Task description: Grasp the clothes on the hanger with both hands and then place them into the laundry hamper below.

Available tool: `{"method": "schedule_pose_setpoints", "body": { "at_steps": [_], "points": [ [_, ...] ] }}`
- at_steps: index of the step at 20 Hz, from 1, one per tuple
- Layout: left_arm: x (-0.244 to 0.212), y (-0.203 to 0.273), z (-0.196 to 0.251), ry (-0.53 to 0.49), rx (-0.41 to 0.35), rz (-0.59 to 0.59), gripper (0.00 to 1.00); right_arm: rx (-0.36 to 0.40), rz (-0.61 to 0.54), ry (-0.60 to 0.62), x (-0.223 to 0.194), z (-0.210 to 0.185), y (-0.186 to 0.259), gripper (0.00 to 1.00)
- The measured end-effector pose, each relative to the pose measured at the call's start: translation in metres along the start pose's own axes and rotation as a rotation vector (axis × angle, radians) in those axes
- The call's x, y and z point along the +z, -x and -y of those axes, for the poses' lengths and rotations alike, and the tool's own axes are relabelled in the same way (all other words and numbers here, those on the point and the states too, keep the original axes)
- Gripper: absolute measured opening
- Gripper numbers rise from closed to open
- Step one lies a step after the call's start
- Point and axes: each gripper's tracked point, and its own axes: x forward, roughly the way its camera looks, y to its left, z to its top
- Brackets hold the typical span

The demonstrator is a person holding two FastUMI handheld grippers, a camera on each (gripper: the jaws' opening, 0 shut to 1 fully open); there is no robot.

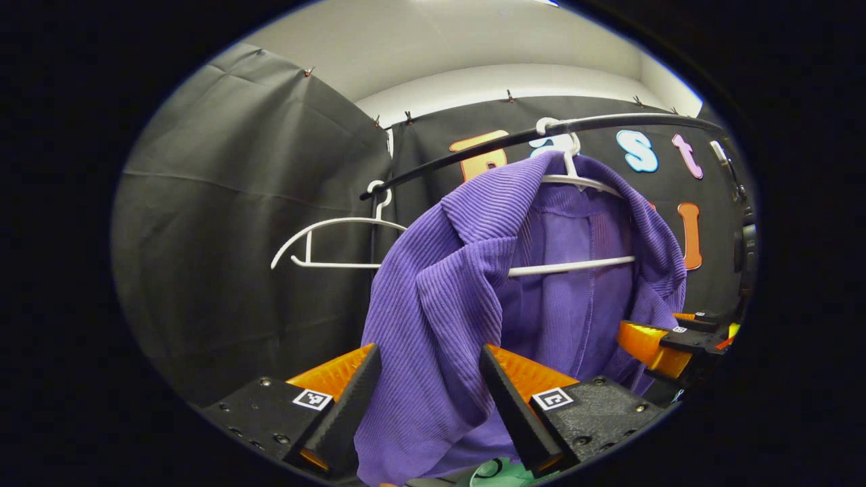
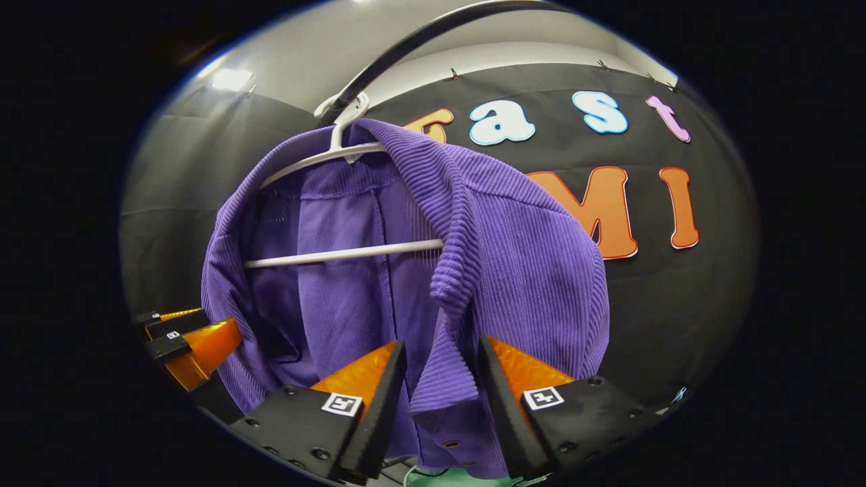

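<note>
A purple ribbed garment [image 1: 440, 297] hangs on a white hanger [image 1: 575, 265] from a black rail [image 1: 473, 147]. My left gripper [image 1: 429, 385] is open, its orange-and-black fingers [image 1: 355, 399] straddling the garment's left front panel. In the right gripper view the same garment [image 2: 514, 257] hangs on its hanger [image 2: 338, 256]. My right gripper [image 2: 440, 392] is open around the folded front edge, with small gaps on both sides. Each gripper appears in the other's view, the right one [image 1: 659, 345] and the left one [image 2: 196, 345] low beside the cloth. A mint-green patch [image 1: 504, 473] peeks out below the garment.
An empty white hanger [image 1: 325, 243] hangs further left on the rail. Black cloth walls [image 1: 237, 237] close the booth behind and to the left. The rail [image 2: 406, 51] arcs overhead in the right gripper view.
</note>
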Motion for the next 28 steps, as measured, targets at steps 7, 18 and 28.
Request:
{"method": "schedule_pose_setpoints", "body": {
  "at_steps": [7, 18, 28],
  "points": [
    [-0.002, -0.007, 0.011, 0.067, -0.047, 0.001, 0.70, 0.014, -0.009, -0.072, -0.002, -0.001, -0.007, 0.24],
    [0.011, 0.008, -0.013, 0.143, -0.102, -0.038, 0.00, -0.136, 0.195, 0.057, 0.069, 0.043, 0.040, 0.17],
    [0.084, 0.041, -0.067, 0.065, -0.014, 0.111, 0.00, -0.223, 0.237, 0.130, 0.108, 0.071, 0.070, 0.17]
  ]
}}
